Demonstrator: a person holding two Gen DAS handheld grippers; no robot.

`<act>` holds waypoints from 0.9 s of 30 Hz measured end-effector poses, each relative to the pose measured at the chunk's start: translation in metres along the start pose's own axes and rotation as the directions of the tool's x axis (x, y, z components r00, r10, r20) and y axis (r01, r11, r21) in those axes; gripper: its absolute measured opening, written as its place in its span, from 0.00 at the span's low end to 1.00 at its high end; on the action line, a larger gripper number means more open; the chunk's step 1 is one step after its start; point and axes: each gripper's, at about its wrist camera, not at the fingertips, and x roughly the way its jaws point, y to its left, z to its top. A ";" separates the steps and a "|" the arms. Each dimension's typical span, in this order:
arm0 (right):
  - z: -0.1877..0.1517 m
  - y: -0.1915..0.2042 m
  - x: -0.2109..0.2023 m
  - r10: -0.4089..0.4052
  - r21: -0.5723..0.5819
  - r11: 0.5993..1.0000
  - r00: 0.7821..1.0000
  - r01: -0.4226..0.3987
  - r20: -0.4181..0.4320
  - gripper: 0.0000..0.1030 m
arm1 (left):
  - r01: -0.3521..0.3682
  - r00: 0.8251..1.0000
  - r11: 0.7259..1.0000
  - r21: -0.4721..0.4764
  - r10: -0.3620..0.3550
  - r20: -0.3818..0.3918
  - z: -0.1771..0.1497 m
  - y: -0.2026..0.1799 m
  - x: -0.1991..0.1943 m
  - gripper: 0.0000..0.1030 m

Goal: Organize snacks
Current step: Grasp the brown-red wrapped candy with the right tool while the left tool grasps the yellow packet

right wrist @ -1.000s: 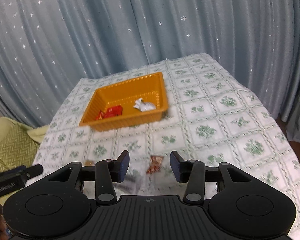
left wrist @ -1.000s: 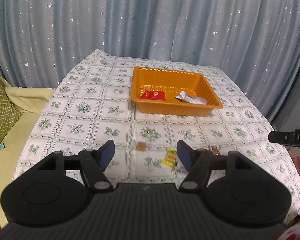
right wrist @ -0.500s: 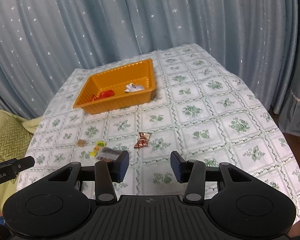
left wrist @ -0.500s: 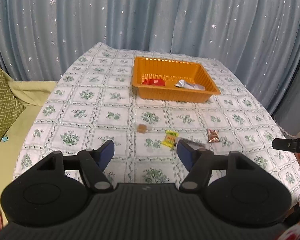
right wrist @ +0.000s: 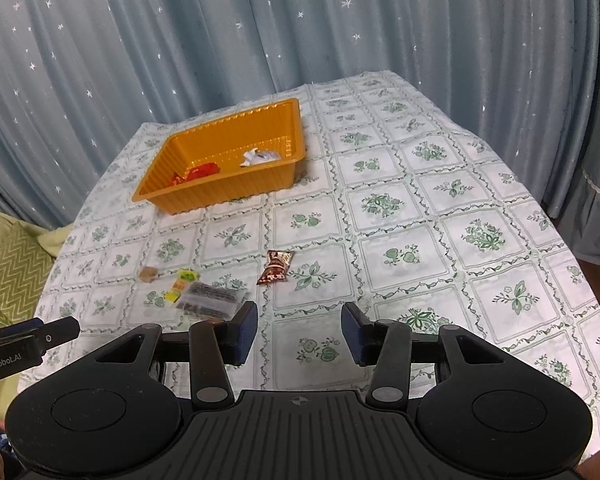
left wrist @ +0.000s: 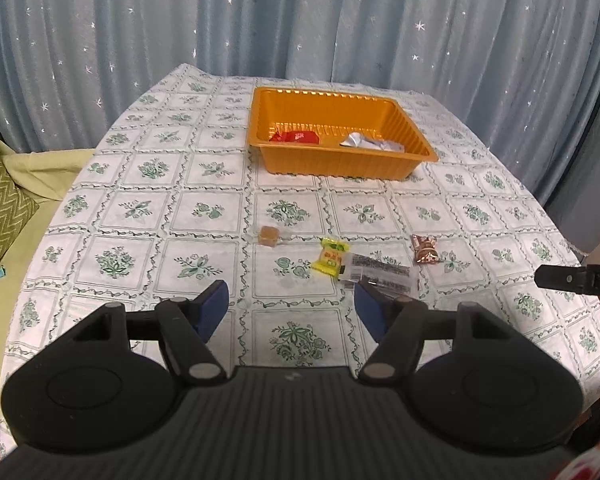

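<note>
An orange tray (left wrist: 332, 166) (right wrist: 220, 194) at the table's far side holds a red packet (left wrist: 296, 136) (right wrist: 198, 171) and a silver packet (left wrist: 370, 143) (right wrist: 260, 156). Loose on the cloth lie a small brown cube (left wrist: 269, 235) (right wrist: 148, 273), a yellow packet (left wrist: 331, 257) (right wrist: 180, 286), a clear dark-filled packet (left wrist: 380, 270) (right wrist: 212, 300) and a brown wrapper (left wrist: 425, 249) (right wrist: 276, 267). My left gripper (left wrist: 292, 310) is open and empty, held above the near table edge. My right gripper (right wrist: 299, 332) is open and empty, just near of the snacks.
A floral tablecloth (left wrist: 204, 208) covers the table. A blue starred curtain (left wrist: 300, 20) hangs behind. A green zigzag cushion (left wrist: 0, 196) lies on a yellow seat at the left. The other gripper's tip shows in the left wrist view (left wrist: 572, 280) and in the right wrist view (right wrist: 32, 336).
Both grippers have pulled back and up from the table, so the loose snacks now show in full ahead of the fingers. Both stay open.
</note>
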 end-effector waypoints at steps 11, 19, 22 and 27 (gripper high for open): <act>0.008 -0.002 0.056 -0.002 -0.008 1.000 0.999 0.002 -0.041 0.45 | 0.004 0.999 1.000 0.022 -0.003 -0.041 0.009 0.003 0.055 0.65; 0.022 0.006 0.110 0.001 -0.039 0.999 0.998 -0.003 -0.063 0.45 | 0.002 0.999 1.000 0.030 0.000 -0.052 0.016 0.010 0.092 0.64; 0.025 0.010 0.131 -0.001 -0.053 0.999 0.997 -0.003 -0.073 0.45 | -0.003 0.998 0.999 0.038 0.005 -0.055 0.019 0.012 0.102 0.64; 0.029 0.016 0.154 0.000 -0.069 0.998 0.996 -0.005 -0.084 0.45 | 0.005 0.999 0.999 0.047 -0.003 -0.054 0.022 0.014 0.114 0.64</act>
